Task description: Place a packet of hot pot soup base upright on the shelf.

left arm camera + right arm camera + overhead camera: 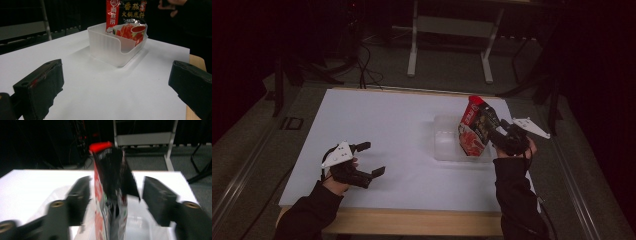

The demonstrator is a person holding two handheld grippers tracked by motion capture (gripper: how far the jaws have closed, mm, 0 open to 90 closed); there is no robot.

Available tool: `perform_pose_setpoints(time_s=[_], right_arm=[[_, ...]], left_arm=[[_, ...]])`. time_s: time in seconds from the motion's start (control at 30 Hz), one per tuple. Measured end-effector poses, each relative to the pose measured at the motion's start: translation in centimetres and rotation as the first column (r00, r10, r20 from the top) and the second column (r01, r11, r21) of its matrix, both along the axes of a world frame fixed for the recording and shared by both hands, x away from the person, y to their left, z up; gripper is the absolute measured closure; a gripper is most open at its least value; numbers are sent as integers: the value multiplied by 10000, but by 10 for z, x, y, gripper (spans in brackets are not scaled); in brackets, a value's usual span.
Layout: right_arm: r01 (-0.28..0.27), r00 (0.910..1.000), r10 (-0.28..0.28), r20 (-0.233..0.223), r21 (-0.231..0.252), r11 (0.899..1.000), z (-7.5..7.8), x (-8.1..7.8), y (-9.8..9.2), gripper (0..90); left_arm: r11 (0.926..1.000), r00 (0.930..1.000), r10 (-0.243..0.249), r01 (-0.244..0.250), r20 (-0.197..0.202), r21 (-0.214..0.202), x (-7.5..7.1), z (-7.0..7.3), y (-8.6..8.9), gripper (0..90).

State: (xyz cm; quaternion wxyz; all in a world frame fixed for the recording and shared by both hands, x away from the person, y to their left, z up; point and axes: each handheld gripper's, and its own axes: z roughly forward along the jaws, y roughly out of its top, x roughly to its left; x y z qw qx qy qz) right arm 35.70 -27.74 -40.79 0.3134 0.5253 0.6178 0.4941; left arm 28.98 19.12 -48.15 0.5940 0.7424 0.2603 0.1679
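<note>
A red and black food packet (474, 127) stands upright in a clear plastic bin (444, 145) at the right of the white table top (377, 115). My right gripper (493, 132) is at the packet's right side. In the right gripper view the packet (110, 185) stands between the two jaws of this gripper (116, 187), with a gap on each side, so the gripper is open. My left gripper (373, 159) rests open and empty at the front left. In the left gripper view its jaws (117, 85) face the bin (107, 47) and the packet (126, 15) across bare table.
The wooden table edge (412, 220) runs along the front. A white metal stand (449, 30) and cables lie on the dark floor behind the table. Bare white surface spreads between the left gripper and the bin.
</note>
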Motion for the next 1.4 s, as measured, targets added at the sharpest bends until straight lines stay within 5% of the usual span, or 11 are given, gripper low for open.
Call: perform_pose_setpoints(time_s=[0.13,0.2,0.53,0.8,1.0,1.13,1.4], right_arm=[[-264,9992,263,313,3,9997,13,-3,-1,239],[-739,9962,718,491,426,9964,27,-5,-5,146],[-1987,9748,1954,1079,207,9798,52,-27,5,137],[-2950,9487,2938,1169,-72,9555,49,-46,10,141],[-3562,9310,3561,797,-132,9343,34,-60,18,141],[-4055,9121,4048,646,-22,9141,21,-69,25,142],[-5207,8532,5210,235,-178,8535,-9,-75,38,142]], left_arm=[[10000,10000,-22,22,-6,21,0,-1,0,6],[10000,10000,-24,24,-24,14,0,-1,0,6],[10000,10000,-72,73,-62,56,-1,-3,0,6],[10000,10000,-80,80,-20,19,-2,-2,1,6],[9998,9999,-157,157,-29,77,-2,-2,0,6],[9998,9999,-170,170,-32,78,-2,-2,0,6],[9996,9997,-236,236,-10,125,-2,-2,-1,6]])
